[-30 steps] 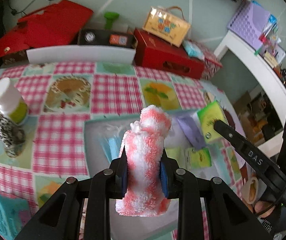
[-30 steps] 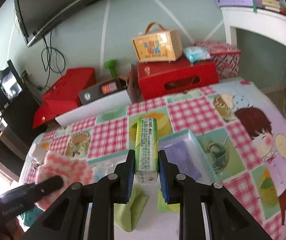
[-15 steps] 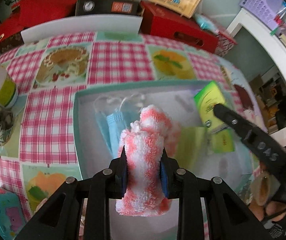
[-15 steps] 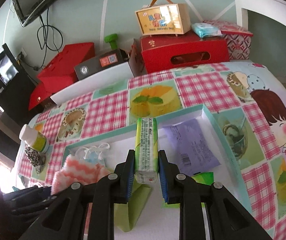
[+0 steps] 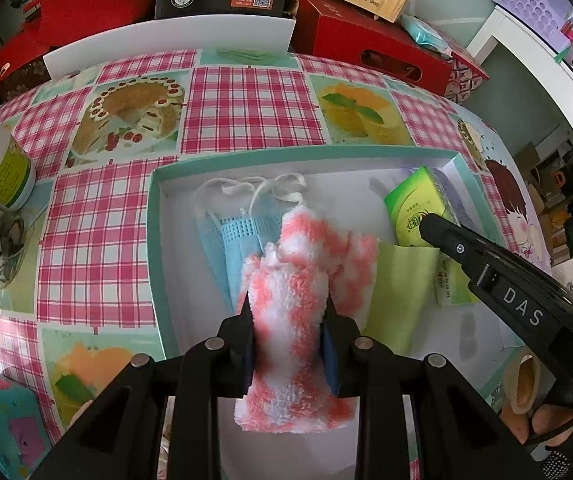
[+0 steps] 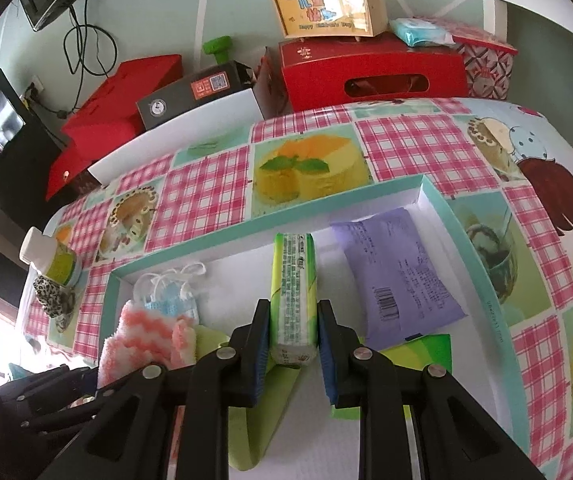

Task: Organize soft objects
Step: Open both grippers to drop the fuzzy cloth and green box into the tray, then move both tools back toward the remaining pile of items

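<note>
Teal tray [image 5: 154, 240], left tongs [image 5: 288, 328] pinching fluffy towel [image 5: 286, 312], right tongs [image 6: 292, 340] pinching tissue pack [image 6: 293, 292].

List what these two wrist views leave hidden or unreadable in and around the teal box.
- Left wrist view: the near wall of the teal box is covered by the left tool and its pink-and-white fuzzy cloth.
- Left wrist view: the right tool hides part of the green tissue pack.
- Right wrist view: small print on the purple packet is too fine to read.
- Right wrist view: the blue face masks lie partly behind the cloth.
</note>
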A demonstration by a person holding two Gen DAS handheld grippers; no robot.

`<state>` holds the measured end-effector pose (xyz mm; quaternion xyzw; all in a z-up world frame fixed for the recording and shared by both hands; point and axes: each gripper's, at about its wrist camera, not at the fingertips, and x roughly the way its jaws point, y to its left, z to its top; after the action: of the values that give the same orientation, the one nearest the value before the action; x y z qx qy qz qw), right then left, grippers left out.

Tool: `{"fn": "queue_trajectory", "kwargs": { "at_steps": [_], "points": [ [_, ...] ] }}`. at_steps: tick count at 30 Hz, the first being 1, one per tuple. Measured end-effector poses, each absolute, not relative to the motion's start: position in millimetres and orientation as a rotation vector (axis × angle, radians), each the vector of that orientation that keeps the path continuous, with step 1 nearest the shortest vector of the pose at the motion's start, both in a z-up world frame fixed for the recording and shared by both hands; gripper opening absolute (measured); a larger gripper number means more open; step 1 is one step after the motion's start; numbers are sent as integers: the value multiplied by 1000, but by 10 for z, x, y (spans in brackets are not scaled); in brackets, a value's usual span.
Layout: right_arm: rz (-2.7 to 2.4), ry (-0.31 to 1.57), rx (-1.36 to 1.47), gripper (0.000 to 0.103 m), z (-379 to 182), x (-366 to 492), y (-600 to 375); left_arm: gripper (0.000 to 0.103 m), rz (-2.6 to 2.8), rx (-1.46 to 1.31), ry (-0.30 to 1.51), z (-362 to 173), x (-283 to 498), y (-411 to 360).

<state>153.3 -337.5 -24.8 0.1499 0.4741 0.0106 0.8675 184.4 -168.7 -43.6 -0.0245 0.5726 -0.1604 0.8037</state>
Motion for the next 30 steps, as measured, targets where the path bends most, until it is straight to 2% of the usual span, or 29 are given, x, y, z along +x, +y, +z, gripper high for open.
{"fn": "queue_trajectory", "kwargs": {
  "at_steps": [2,15,21,23,24,26,28,30],
  "points": [
    [21,991,312,27,-226,1529,-3371,30,-344,-53,1230,-421,1848,-1691],
    [12,889,298,27,122,1408,-3376,46,-354,-62,1179,-87,1790,-1620],
    [5,855,273,27,271,1337,-3360,47,-354,-93,1108,164,1745,-1501],
    [0,857,263,34,276,1334,-3352,50,-340,-110,1090,221,1753,-1436],
    [-3,862,257,39,269,1336,-3345,56,-330,-118,1085,228,1766,-1409],
    [-8,880,241,41,234,1354,-3324,62,-303,-120,1085,207,1793,-1366],
    [-15,893,218,49,205,1369,-3300,62,-266,-122,1103,158,1823,-1310],
    [-33,897,200,76,191,1373,-3292,67,-242,-135,1110,113,1849,-1244]
  ]
}}
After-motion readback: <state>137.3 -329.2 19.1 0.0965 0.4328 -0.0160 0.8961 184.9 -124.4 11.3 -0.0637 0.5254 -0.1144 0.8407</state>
